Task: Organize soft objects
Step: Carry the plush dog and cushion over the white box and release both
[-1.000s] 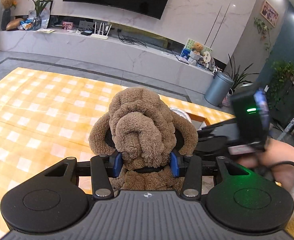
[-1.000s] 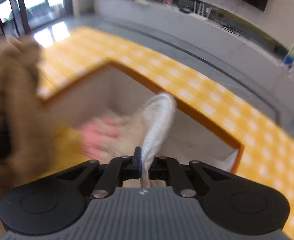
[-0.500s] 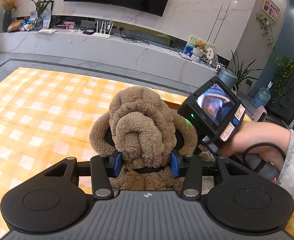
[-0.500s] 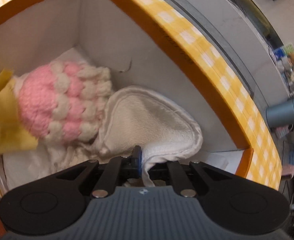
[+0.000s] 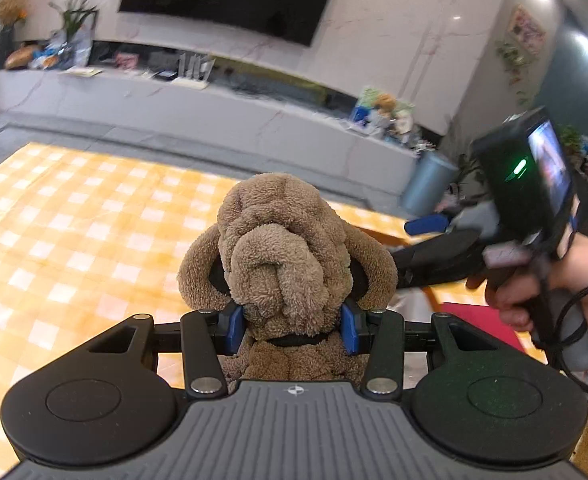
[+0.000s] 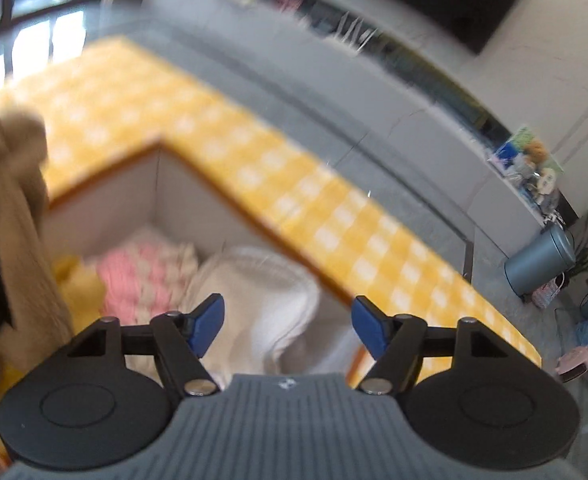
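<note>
no words, brands or numbers are showing clearly enough to read. only a small round crosshair emblem is sitting on the grey ribbed body behind each claw; the far picture frame and packages are blurring out.

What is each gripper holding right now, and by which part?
Left gripper holds the brown plush dog by its neck. Right gripper holds nothing; its jaws just opened.

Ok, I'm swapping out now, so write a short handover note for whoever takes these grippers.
Left gripper: shut on the brown plush dog, held above the checked cloth.
Right gripper: jaws have just opened and are empty, above the box.
Done: white cloth lies in the box beside the pink knitted item.
Left: put the dog in the box.
</note>
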The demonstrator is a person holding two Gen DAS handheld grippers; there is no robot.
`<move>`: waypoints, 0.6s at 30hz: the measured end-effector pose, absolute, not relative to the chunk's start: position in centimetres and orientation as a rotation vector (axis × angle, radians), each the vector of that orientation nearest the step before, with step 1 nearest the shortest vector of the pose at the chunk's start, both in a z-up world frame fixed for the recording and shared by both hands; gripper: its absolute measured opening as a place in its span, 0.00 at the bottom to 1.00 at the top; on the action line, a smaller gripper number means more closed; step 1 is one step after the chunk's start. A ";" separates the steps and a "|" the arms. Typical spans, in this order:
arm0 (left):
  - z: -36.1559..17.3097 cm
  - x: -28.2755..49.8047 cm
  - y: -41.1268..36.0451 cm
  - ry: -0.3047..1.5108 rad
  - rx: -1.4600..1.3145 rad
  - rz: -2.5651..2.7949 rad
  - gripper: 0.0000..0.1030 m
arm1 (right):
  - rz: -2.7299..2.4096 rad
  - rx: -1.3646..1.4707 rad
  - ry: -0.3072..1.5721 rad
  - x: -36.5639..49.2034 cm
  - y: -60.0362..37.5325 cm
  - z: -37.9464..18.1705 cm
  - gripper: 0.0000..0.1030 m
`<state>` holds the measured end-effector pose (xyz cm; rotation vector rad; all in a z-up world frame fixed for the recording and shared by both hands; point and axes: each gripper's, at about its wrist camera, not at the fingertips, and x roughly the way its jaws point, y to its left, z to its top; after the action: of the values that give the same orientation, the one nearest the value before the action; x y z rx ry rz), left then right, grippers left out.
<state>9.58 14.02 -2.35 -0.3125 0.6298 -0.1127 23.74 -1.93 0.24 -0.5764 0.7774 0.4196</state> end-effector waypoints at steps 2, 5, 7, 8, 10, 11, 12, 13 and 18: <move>-2.6 9.7 13.8 0.639 -0.337 -0.150 0.51 | 0.424 -0.491 0.745 23.2 -3.3 1.8 0.69; -3.4 10.4 13.3 0.673 -0.384 -0.204 0.51 | 0.427 -0.410 0.725 22.6 -4.1 2.8 0.69; -4.1 10.9 12.7 0.709 -0.399 -0.228 0.51 | 0.445 -0.381 0.728 22.1 -4.9 2.8 0.69; -4.6 11.2 12.3 0.729 -0.400 -0.244 0.51 | 0.459 -0.375 0.736 21.9 -5.2 2.6 0.69; -5.3 11.6 11.2 0.765 -0.382 -0.267 0.51 | 0.481 -0.367 0.746 21.6 -5.7 2.0 0.69; -5.6 11.8 10.6 0.773 -0.363 -0.269 0.51 | 0.486 -0.366 0.747 21.4 -5.9 1.7 0.69; -5.8 12.0 10.1 0.777 -0.340 -0.263 0.51 | 0.491 -0.367 0.750 21.2 -6.0 1.3 0.69; -5.9 12.2 9.7 0.780 -0.316 -0.253 0.51 | 0.494 -0.366 0.753 21.1 -6.2 1.0 0.69; -6.5 12.8 8.4 0.815 -0.250 -0.261 0.59 | 0.493 -0.335 0.763 20.8 -7.6 0.3 0.68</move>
<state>12.84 8.40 -6.52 -0.2498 0.8147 -0.2607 20.78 -7.59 0.26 -0.3347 0.7633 0.4934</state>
